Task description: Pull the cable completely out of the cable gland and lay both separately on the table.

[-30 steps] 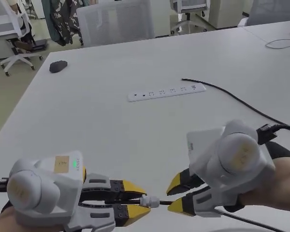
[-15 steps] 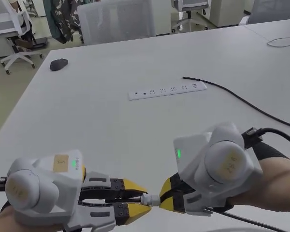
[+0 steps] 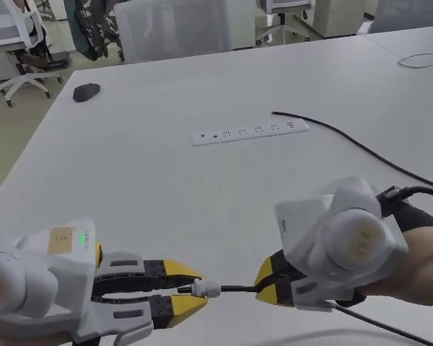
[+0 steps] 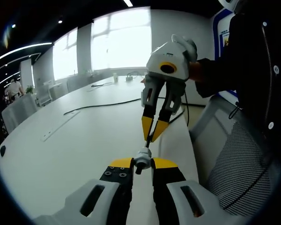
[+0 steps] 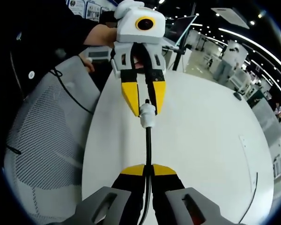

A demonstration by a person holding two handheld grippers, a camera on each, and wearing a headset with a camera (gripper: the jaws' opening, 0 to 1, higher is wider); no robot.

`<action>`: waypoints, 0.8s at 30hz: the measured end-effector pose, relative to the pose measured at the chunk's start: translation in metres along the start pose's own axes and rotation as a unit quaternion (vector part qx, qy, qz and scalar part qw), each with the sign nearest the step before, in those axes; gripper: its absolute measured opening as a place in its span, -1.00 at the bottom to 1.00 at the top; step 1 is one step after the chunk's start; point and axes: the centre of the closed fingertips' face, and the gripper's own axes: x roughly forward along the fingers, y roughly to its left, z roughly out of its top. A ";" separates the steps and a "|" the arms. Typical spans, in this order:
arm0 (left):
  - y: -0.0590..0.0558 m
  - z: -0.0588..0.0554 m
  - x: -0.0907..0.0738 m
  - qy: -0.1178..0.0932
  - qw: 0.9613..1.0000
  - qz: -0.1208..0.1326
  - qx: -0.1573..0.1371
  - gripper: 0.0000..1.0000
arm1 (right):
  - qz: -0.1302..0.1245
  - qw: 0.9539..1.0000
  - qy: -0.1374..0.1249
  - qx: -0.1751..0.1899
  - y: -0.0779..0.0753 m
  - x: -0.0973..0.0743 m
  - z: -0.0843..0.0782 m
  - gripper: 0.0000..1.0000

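White-bodied left tongs (image 3: 198,289), matching right tongs (image 3: 260,287), yellow tips, black sleeve (image 4: 215,70)

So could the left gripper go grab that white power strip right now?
Probably not yet: the bare table leaves the way to the power strip free, but the left gripper is shut on the cable gland.

The left gripper (image 3: 191,292) is held low with its jaws level and pointing straight at the right gripper (image 3: 265,283). Its yellow tips are closed on the white cable gland (image 3: 206,289). The right gripper faces it tip to tip, a short way apart, with its jaws pressed together on the black cable (image 3: 238,288) stretched between the two. The person's right forearm (image 3: 418,277) extends behind that gripper's white body.
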 end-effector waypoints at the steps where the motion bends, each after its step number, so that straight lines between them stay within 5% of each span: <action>1: 0.001 0.000 -0.001 -0.001 1.000 0.004 -0.001 -0.70 | -0.002 1.000 0.001 -0.003 0.000 0.000 -0.002 -1.00; 24: 0.004 -0.024 -0.047 -0.018 0.996 0.074 -0.043 -0.70 | 0.003 1.000 0.023 0.000 -0.003 0.007 -0.006 -1.00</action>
